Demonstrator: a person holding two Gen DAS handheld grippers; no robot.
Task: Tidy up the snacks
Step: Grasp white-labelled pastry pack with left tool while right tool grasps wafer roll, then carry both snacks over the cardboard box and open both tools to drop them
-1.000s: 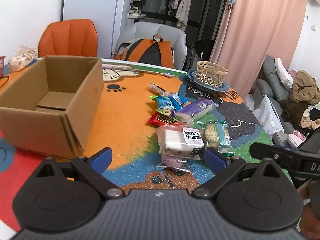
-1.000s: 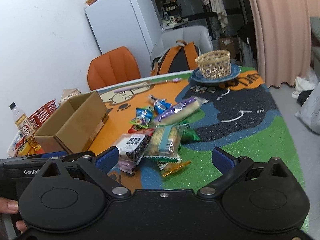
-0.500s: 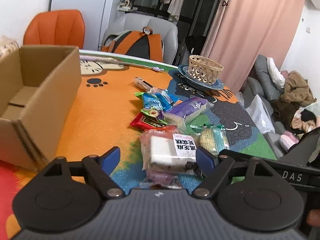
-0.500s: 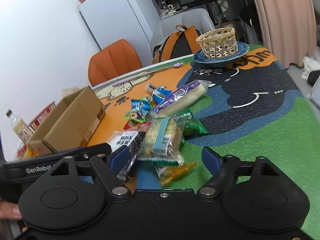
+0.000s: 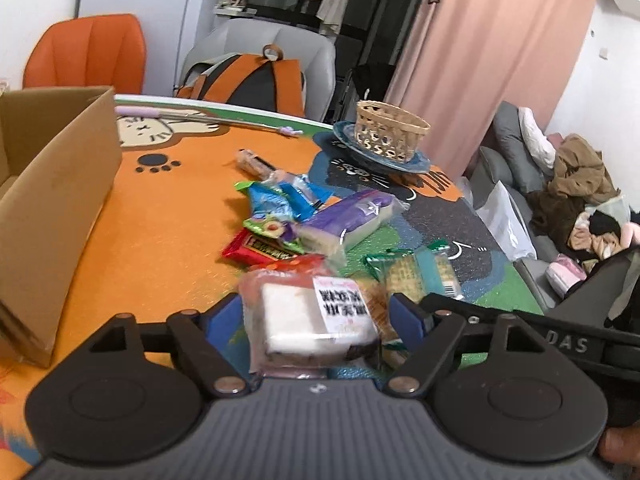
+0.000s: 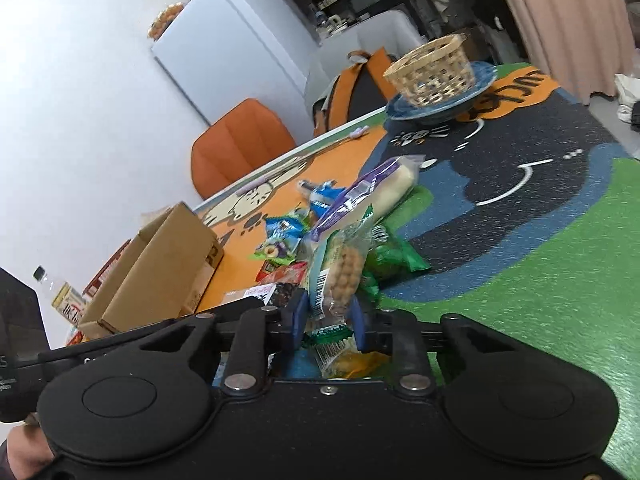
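Observation:
A pile of snack packets lies mid-table on the cartoon mat. My left gripper (image 5: 316,316) has closed around a clear packet of white cake with a red top and a white label (image 5: 308,316); its blue pads touch both sides. My right gripper (image 6: 329,320) is shut on a clear packet of round biscuits (image 6: 340,276). A purple-wrapped long bread (image 5: 348,220), blue and green packets (image 5: 272,208) and a red bar (image 5: 256,248) lie behind. An open cardboard box (image 5: 52,184) stands at the left, also in the right wrist view (image 6: 160,268).
A woven basket (image 5: 390,132) sits on a blue plate (image 5: 416,164) at the far side. A drink bottle (image 6: 60,300) and a red basket stand beyond the box. Orange and grey chairs with a backpack (image 5: 248,80) line the far edge.
Both grippers moved forward and down onto the pile and closed: the left around the white cake packet, the right onto the biscuit packet. The right view has tilted.

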